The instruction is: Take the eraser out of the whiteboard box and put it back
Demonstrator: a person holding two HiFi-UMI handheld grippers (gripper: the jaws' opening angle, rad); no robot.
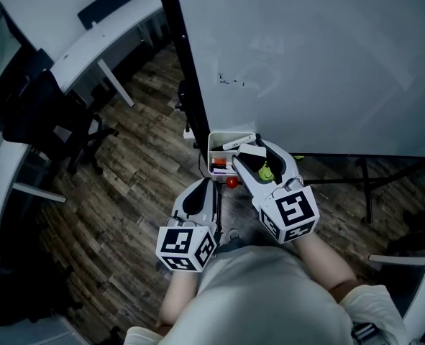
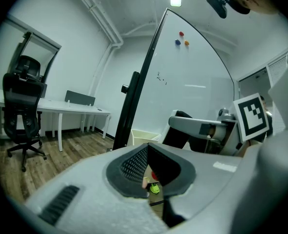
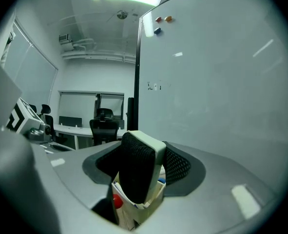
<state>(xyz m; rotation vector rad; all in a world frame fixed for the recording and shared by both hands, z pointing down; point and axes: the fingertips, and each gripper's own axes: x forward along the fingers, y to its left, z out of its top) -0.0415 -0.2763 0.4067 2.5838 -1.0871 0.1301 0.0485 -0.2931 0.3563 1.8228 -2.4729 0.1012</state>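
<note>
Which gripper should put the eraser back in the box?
Right. The right gripper has the eraser clamped between its jaws, right above the whiteboard box. The left gripper holds nothing and sits farther back from the box.

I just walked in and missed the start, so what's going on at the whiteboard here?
A person stands at the whiteboard with a handheld gripper in each hand. The right gripper has the eraser clamped between its jaws, directly over the white box at the board's lower corner. The left gripper waits just short of the box, with nothing between its jaws.
</note>
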